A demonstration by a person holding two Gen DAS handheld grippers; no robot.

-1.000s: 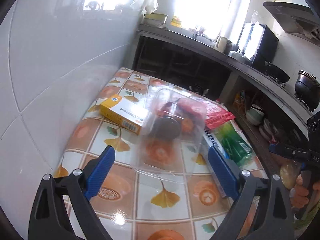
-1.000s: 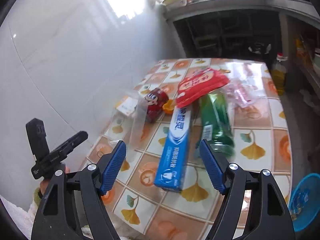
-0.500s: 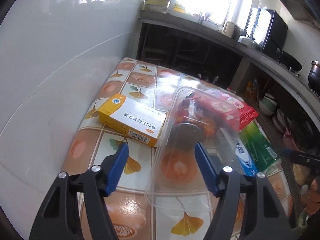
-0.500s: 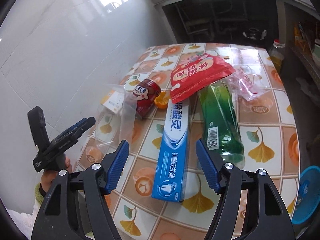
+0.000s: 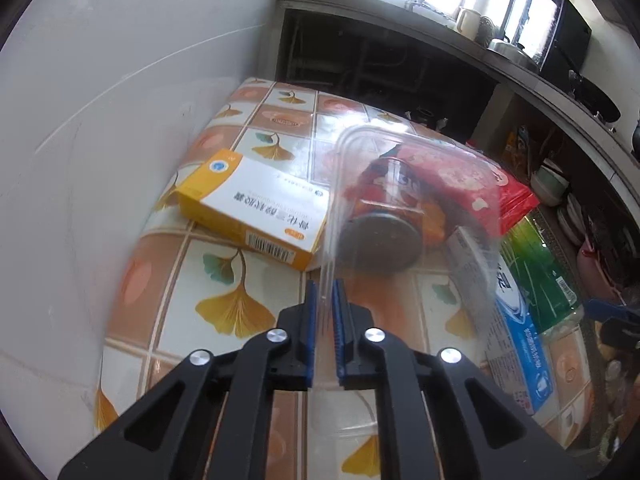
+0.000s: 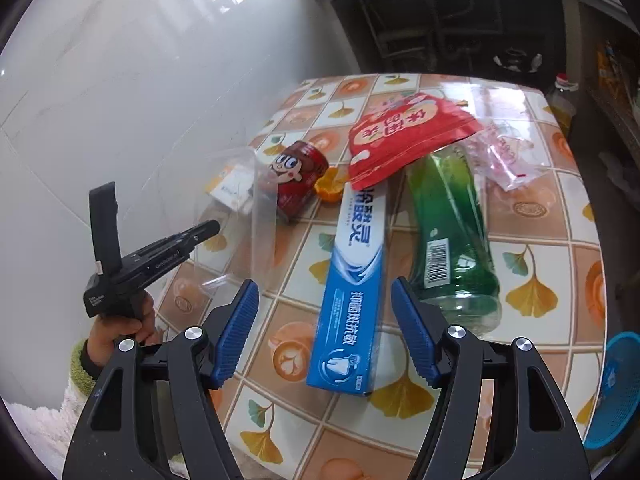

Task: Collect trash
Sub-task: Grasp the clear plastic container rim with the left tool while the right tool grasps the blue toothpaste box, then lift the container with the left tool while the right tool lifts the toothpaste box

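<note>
while the left wrist view looks down along the left gripper (image 5: 325, 304), its blue pads have just been closing and now pinch the thin near wall of the clear plastic container (image 5: 416, 216), which stands tilted over the tiled table (image 5: 224, 308). seen through it is the red can (image 5: 384, 236) lying on its side; the yellow medicine box (image 5: 256, 216) lies just beside the container's left edge. i judge the hold fragile: the wall is flimsy and slick, so it could buckle or slip out when lifted, and a swing of the container could knock the can or box

from the right wrist view, the right gripper (image 6: 325, 332) hangs released, jaws wide and touching nothing, above the near end of the blue toothpaste box (image 6: 352, 292). the green bottle (image 6: 452, 236) lies just beside that box on the right, with the red snack pouch (image 6: 404, 136) overlapping the far ends of both. a closing claw could catch the bottle's side along with the box, or push the box away. the left gripper shows at the left, held in a hand (image 6: 120, 328), against the clear container. a blue basket (image 6: 616, 392) sits off the table's right edge, probably the place for the trash
</note>
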